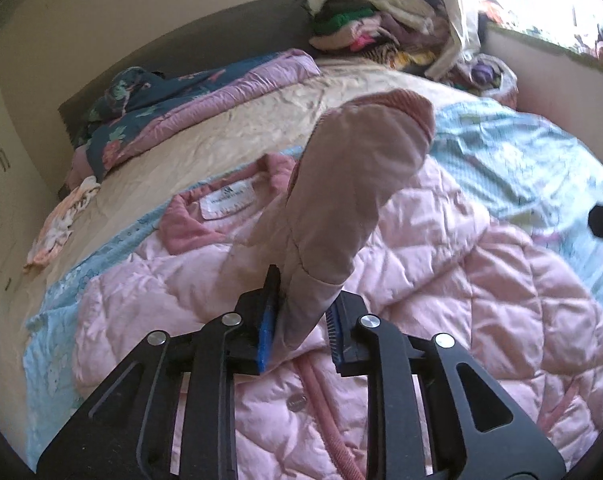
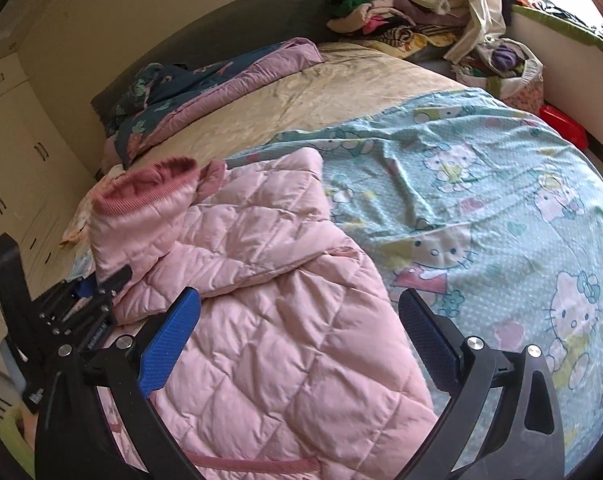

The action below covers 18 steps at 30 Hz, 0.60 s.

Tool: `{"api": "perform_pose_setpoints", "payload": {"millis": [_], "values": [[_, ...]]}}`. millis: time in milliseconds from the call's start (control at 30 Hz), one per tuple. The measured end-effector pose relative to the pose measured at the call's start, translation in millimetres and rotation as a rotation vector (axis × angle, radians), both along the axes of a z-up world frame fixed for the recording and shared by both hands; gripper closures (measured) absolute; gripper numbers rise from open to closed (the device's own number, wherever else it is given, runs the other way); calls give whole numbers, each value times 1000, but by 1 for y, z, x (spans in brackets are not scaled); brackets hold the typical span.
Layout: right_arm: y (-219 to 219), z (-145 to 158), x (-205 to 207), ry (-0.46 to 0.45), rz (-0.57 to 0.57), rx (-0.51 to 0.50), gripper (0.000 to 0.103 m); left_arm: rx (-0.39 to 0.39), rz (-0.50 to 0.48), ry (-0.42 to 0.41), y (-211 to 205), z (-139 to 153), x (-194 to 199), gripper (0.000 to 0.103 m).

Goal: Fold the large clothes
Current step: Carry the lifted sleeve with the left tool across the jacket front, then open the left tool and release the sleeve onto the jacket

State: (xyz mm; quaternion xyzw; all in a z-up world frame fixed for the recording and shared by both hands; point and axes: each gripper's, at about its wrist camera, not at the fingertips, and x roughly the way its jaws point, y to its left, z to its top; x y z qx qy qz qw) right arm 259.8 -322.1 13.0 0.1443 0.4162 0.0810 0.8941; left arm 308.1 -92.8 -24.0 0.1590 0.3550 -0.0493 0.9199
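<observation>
The left gripper (image 1: 299, 312) pinched the pink sleeve (image 1: 353, 184), cuff raised above the quilted jacket (image 1: 421, 280).

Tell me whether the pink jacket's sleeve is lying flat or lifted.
Lifted. The sleeve stands up off the pink jacket, pinched between the left gripper's fingers, its ribbed cuff raised.
</observation>
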Motion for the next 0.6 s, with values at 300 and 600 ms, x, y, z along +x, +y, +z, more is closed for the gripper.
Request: {"api": "perform_pose_setpoints", "payload": {"millis": [300, 600], "values": [[-19, -5, -2, 9, -47, 2, 4, 62, -83, 65, -24, -18, -7, 52], [-23, -4, -1, 8, -77, 9, 4, -129, -152, 139, -2, 4, -23, 15]]}}
